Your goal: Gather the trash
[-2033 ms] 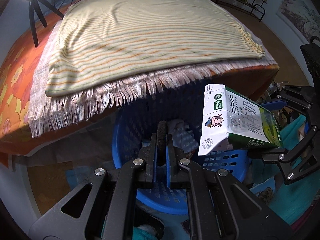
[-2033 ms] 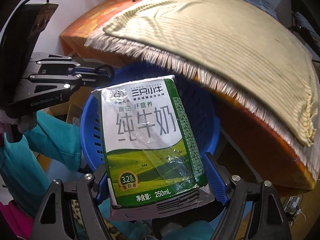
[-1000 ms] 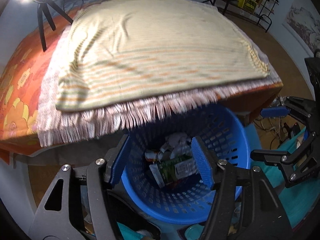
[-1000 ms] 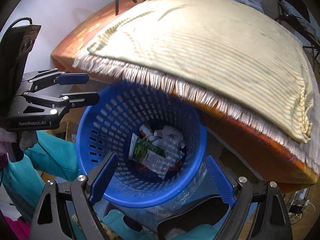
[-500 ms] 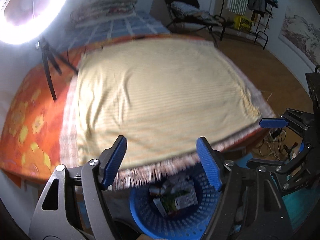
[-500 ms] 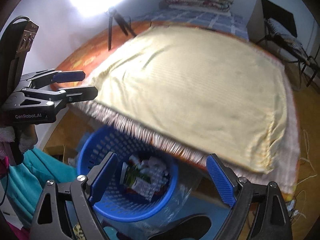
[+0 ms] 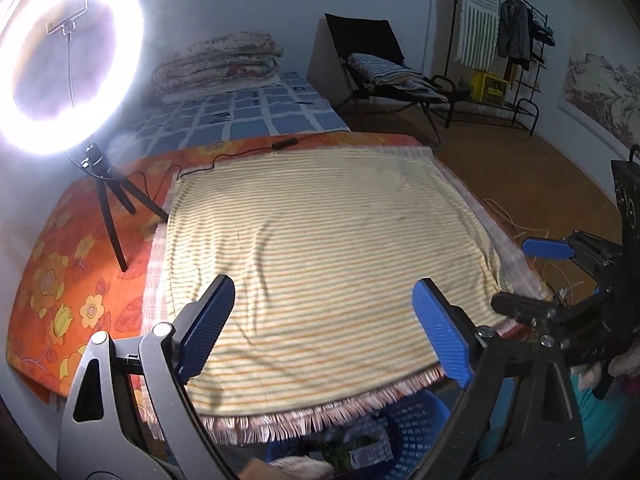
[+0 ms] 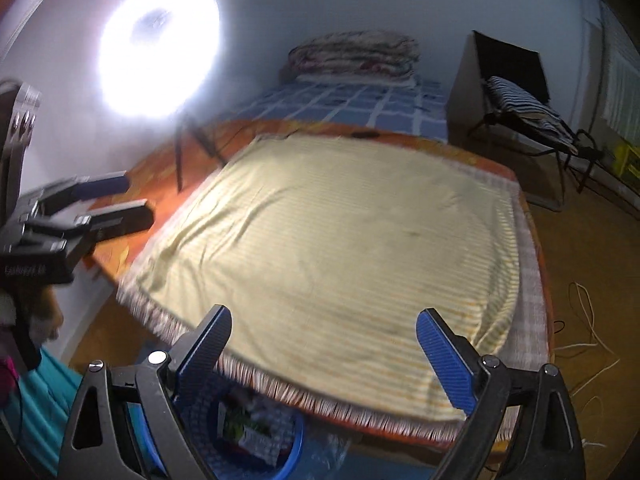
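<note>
A blue plastic basket (image 7: 412, 428) stands below the table's near edge and holds trash, with a green milk carton (image 8: 244, 428) among it; it also shows in the right wrist view (image 8: 280, 460). My left gripper (image 7: 324, 328) is open and empty, raised above the striped yellow cloth (image 7: 320, 256). My right gripper (image 8: 324, 352) is open and empty, also above the cloth (image 8: 340, 248). Each gripper appears at the edge of the other's view. No trash shows on the cloth.
A bright ring light (image 7: 68, 56) on a tripod (image 7: 108, 200) stands at the table's far left. An orange floral tablecloth (image 7: 60, 280) lies under the cloth. A bed, a folding chair (image 7: 380, 68) and a clothes rack stand behind. Cables lie on the floor at right.
The right gripper opened and let the milk carton fall into the basket. The left gripper opened too. Both grippers rose and tilted up from the basket toward the table top.
</note>
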The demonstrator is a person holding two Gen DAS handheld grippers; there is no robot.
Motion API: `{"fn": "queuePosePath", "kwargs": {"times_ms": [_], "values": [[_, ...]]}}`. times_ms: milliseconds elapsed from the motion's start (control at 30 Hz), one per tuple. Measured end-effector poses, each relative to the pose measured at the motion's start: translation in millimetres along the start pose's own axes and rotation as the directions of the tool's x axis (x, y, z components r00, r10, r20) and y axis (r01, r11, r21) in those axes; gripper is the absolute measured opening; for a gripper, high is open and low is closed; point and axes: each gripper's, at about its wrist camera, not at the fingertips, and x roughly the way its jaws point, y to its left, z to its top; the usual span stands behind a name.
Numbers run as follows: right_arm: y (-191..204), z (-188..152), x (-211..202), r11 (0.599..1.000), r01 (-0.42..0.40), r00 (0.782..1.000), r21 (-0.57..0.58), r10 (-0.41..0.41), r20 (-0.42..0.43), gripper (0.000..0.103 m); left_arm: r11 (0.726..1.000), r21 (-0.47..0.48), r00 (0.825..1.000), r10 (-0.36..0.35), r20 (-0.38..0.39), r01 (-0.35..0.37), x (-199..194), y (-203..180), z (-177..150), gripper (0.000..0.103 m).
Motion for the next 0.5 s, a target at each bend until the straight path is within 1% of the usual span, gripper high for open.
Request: {"fn": "queuePosePath", "kwargs": {"times_ms": [100,200,300,367,500], "values": [[-9,6,4,0.999,0.014,0.999,0.039,-0.015,0.028,0.095,1.0,-0.012,1.0,0.017,-0.009,-0.017,7,1,1,0.094],[-18,10,12,0.996,0.015,0.999,0.083,-0.017,0.029,0.095,0.999,-0.027,1.0,0.023,-0.017,-0.023,14,4,2,0.098],[-22,13,21,0.996,0.027,0.999,0.081,-0.029,0.016,0.095,0.999,-0.044,1.0,0.009,-0.027,-0.01,17,7,1,0.098],[-23,15,26,0.996,0.055,0.998,0.067,-0.056,0.018,0.095,0.998,-0.063,0.999,0.017,-0.044,-0.02,21,9,2,0.101],[-25,17,24,0.996,0.033,0.999,0.078,-0.036,0.036,0.095,0.995,-0.099,0.997,-0.001,-0.072,-0.007,25,13,2,0.102]]}}
